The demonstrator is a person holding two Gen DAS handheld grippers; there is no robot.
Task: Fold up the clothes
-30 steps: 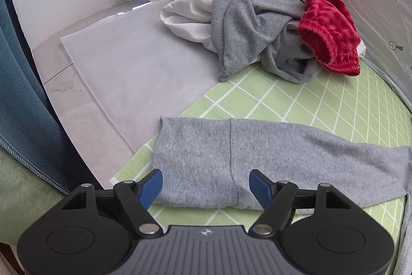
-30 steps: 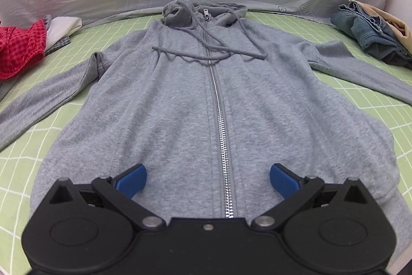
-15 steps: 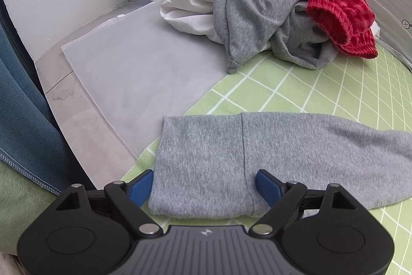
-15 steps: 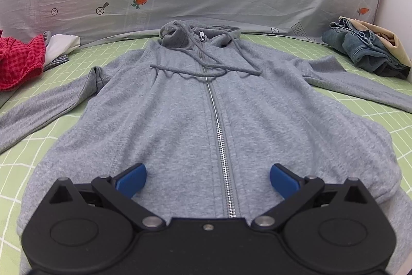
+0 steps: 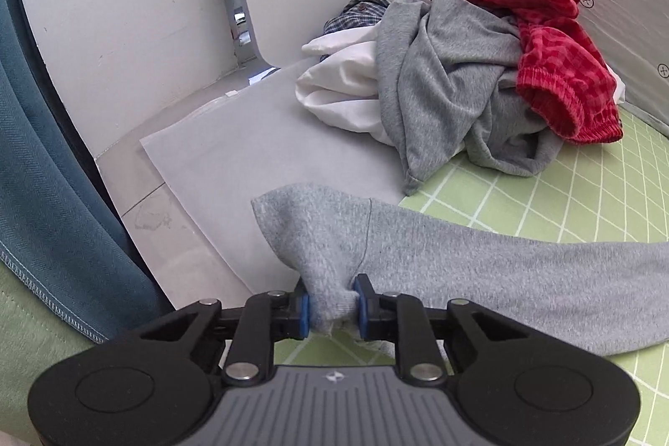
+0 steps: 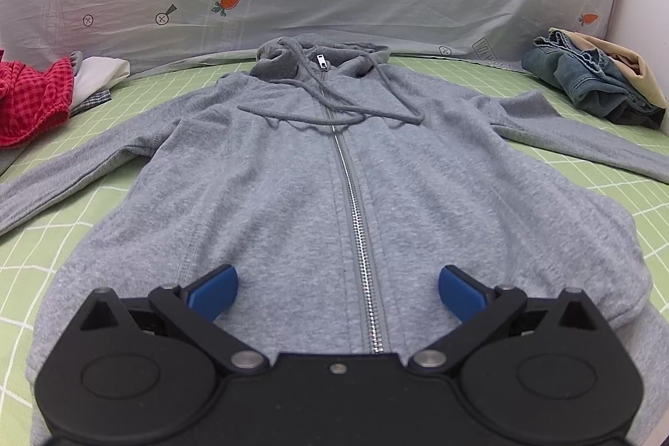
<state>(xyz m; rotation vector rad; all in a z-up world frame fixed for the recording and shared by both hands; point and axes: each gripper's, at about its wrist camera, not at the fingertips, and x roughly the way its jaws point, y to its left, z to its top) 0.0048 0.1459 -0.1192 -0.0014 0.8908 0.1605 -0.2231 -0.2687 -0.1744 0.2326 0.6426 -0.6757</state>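
Left wrist view, grip: my left gripper (image 5: pixel 333 307) is clamped on the cuff (image 5: pixel 326 262) of the grey hoodie sleeve (image 5: pixel 501 270); cloth bunches between the blue pads (image 5: pixel 304 310).
Left wrist view, axis: the sleeve runs from the cuff away to my right across the green grid mat (image 5: pixel 585 203), toward the hoodie body.
Left wrist view, landmark: the clothes pile (image 5: pixel 481 90) lies beyond the cuff, well apart.
Left wrist view, change: half a second ago my jaws stood open either side of the flat cuff; now they are closed and the cuff is puckered and raised.
Right wrist view, grip: my right gripper (image 6: pixel 336 289) is spread wide, holding nothing, low over the hem of the hoodie (image 6: pixel 334 195).
Right wrist view, axis: the zipper (image 6: pixel 355 207) runs straight ahead to the hood.
Right wrist view, nearer arm: the left sleeve is already in my left gripper; I judge the fold goes inward, toward the zipper.
Right wrist view, change: barely any.
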